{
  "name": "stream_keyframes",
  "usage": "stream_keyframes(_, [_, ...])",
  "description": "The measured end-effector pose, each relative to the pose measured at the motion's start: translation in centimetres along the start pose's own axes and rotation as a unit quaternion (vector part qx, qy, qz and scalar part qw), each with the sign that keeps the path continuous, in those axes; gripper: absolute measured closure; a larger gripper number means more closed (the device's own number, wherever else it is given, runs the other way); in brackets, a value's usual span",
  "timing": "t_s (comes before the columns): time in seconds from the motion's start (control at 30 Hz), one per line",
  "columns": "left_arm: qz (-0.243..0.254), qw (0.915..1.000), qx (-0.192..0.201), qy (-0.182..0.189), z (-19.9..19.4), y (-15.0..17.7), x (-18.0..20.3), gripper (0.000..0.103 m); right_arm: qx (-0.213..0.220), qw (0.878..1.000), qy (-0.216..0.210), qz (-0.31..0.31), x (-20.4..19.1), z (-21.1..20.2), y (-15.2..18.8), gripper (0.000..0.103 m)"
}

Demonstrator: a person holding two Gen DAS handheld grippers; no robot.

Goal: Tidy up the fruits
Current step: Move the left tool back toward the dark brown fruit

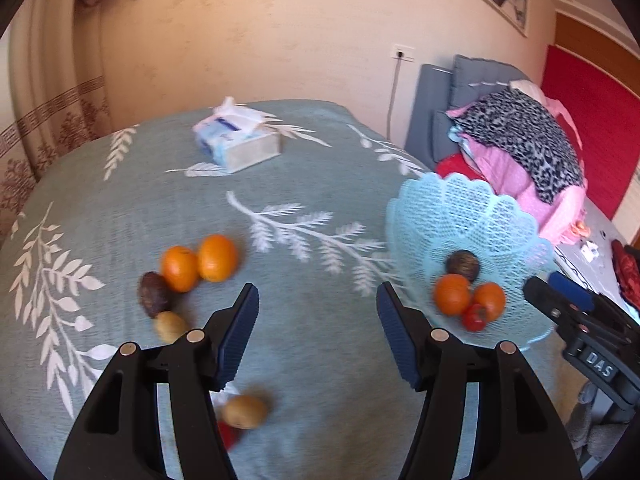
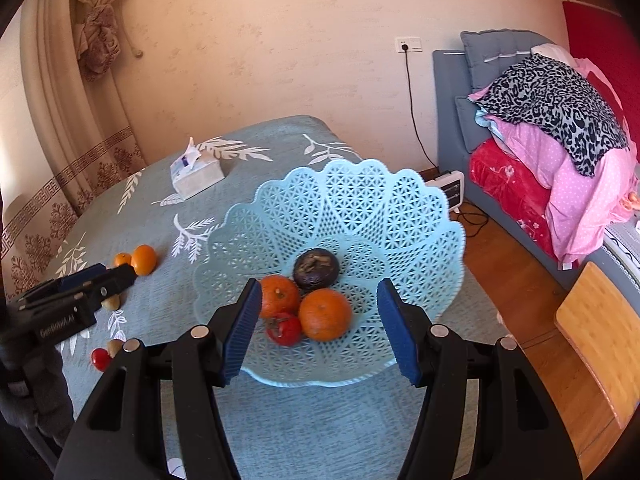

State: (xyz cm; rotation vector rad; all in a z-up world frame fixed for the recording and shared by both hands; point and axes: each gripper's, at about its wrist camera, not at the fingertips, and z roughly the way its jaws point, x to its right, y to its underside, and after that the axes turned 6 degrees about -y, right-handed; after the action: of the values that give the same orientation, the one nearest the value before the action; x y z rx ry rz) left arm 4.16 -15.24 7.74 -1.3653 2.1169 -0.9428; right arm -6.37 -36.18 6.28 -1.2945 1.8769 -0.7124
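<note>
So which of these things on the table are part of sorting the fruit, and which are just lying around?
Part of the job:
- blue lattice basket with four fruits inside
- two loose oranges
- dark fruit
- yellowish fruits
- small red fruit

Just lying about:
- tissue box
- pile of bedding
- wooden chair

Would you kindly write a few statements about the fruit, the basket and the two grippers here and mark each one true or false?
1. The blue basket holds four pieces of fruit. True.
2. The left gripper is shut on an orange. False: it is open, with nothing between its pads.
3. Two oranges lie side by side on the tablecloth. True.
4. The tissue box sits inside the basket. False: it lies on the tablecloth, apart from the basket.
5. The right gripper is open. True.
</note>
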Motion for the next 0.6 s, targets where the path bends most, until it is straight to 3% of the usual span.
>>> stream_keyframes(0.6, [-0.033, 0.9955, -0.032, -0.083, 3.1, 0.3, -10.0, 0.042, -0.029, 0.997, -0.040, -0.060, -5.4, 1.3, 1.1, 0.041])
